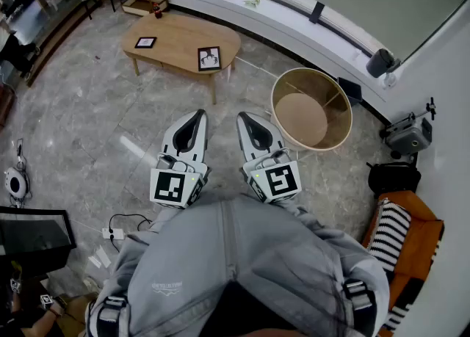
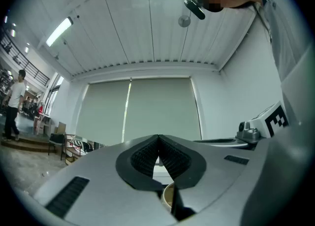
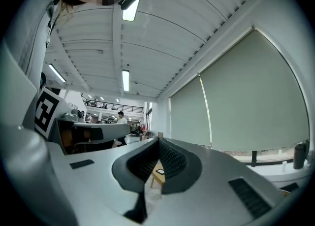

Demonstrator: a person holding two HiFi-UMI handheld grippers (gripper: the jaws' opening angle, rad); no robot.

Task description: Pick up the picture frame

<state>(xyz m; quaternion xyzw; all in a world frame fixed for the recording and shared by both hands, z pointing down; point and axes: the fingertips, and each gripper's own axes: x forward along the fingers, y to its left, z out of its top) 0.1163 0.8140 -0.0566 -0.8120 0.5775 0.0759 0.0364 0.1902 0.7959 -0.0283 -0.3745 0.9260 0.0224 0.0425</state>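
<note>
Across the floor (image 1: 88, 122) the picture frame (image 1: 209, 58) sits on the far table (image 1: 176, 34), so I reckon my left gripper (image 1: 198, 114) and right gripper (image 1: 242, 116), both closed and empty, need to get close and open wide.

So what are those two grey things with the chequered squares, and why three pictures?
No robot: a person holds grey hand-held tongs in each hand, the left tongs and the right tongs. The squares are markers fixed on them. The top-down picture comes from a camera on the person's head; the other two from cameras riding on each tongs, looking along its jaws. Both are shut and empty. Ahead, an oval wooden coffee table carries two black picture frames: the left frame and the right frame.
</note>
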